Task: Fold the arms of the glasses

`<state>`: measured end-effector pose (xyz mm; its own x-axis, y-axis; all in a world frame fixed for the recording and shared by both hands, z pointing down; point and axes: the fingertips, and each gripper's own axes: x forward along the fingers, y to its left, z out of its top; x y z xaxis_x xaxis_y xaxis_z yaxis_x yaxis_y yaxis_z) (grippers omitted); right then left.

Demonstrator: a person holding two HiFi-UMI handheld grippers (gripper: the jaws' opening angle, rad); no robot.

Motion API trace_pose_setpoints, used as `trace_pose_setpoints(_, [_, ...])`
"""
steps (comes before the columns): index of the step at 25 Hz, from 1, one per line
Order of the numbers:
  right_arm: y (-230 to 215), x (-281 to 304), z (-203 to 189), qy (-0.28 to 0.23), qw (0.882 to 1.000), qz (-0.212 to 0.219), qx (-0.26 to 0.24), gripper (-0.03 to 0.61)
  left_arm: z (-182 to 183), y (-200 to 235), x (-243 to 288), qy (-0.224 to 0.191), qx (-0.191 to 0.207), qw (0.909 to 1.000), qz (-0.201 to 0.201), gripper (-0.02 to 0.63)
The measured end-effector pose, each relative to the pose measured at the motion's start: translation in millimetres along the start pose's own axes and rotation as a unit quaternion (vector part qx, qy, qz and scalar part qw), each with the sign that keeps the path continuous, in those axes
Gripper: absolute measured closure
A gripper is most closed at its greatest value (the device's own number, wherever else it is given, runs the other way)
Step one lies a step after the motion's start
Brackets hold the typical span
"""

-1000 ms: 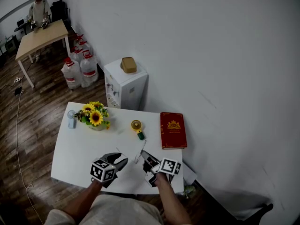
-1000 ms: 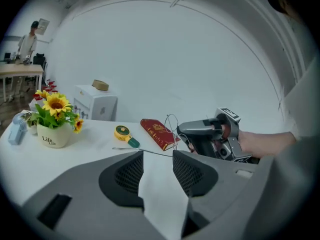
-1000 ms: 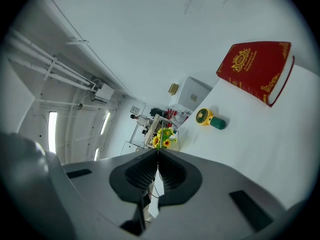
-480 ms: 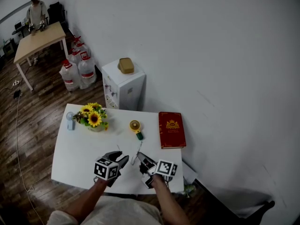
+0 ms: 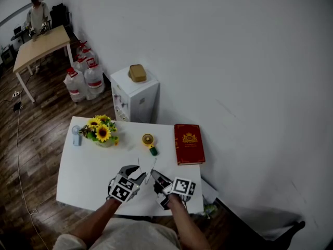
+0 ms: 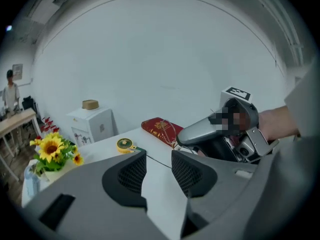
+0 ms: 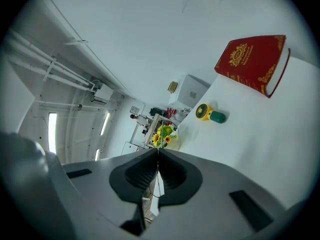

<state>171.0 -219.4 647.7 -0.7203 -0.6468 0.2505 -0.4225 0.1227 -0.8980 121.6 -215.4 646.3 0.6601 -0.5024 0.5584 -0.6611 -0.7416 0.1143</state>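
The fold looks barely begun. The glasses (image 5: 152, 170) are off the table (image 5: 78, 176), near its 6 o'clock edge, between the two tools. The right gripper (image 5: 156, 175) has its fingers pressed tight together on a thin part of the frame, and its own view shows only a hairline of wire pinched at the tips.

The left gripper (image 5: 138, 173) has come in from 9 o'clock with its fingers at a middling gap and closing. In its own view a thin dark wire (image 6: 162, 161), probably one arm of the glasses, crosses the gap without either pad pressing on it. From the head view, fine lines stick out toward 12 o'clock, so I judge that neither arm is folded yet. What is left is to catch this arm, swing it in, and then do the other.

Much is hard to read. The glasses show only as faint wires, and I cannot make out the lenses or hinges, or tell which arm is which. The person's forearms are cut off by the picture's bottom edge. The book (image 5: 189, 143) at 3 o'clock, fan (image 5: 149, 141) and flowers (image 5: 100, 131) sit well apart from the work.
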Motion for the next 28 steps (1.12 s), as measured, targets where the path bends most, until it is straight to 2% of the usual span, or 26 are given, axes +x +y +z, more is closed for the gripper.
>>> trace_pose_setpoints(3, [0.8,1.1,-1.1,0.004,1.000,0.000,0.001,0.568,5.4,-6.0,4.2,0.007,0.033,0.9992,-0.020,0.459])
trace_pose_setpoints(8, [-0.5,-0.7,0.8,0.004,1.000,0.004,0.002,0.568,11.8,-9.4,6.3,-0.003,0.012,0.9985,-0.053,0.462])
trace_pose_setpoints(12, [2.1,-0.7,0.6,0.008,1.000,0.012,0.001,0.568,15.7,-21.3,6.6,-0.017,0.017,0.9949,-0.098,0.463])
trace_pose_setpoints(16, [6.2,-1.8,1.3,0.015,0.999,0.028,0.003,0.568,19.5,-24.4,5.6,-0.027,0.020,0.9915,-0.126,0.476])
trace_pose_setpoints(21, [14.9,-2.4,0.1,0.027,0.998,0.052,0.005,0.568,23.4,-30.1,0.9,-0.047,0.009,0.9827,-0.179,0.531])
trace_pose_setpoints(22, [16.0,-2.2,-0.2,0.029,0.998,0.055,0.003,0.568,23.0,-30.6,0.3,-0.046,0.009,0.9820,-0.183,0.548])
trace_pose_setpoints(24, [16.1,-2.2,-1.2,0.031,0.998,0.055,0.003,0.568,22.4,-30.3,0.6,-0.047,0.011,0.9818,-0.184,0.551])
trace_pose_setpoints(27, [13.3,-4.5,-6.3,0.033,0.998,0.039,0.031,0.568,20.8,-30.7,0.9,-0.045,0.008,0.9812,-0.187,0.551])
trace_pose_setpoints(28, [13.4,-4.2,-5.6,0.032,0.998,0.042,0.022,0.568,20.4,-31.2,0.0,-0.044,0.006,0.9811,-0.188,0.551])
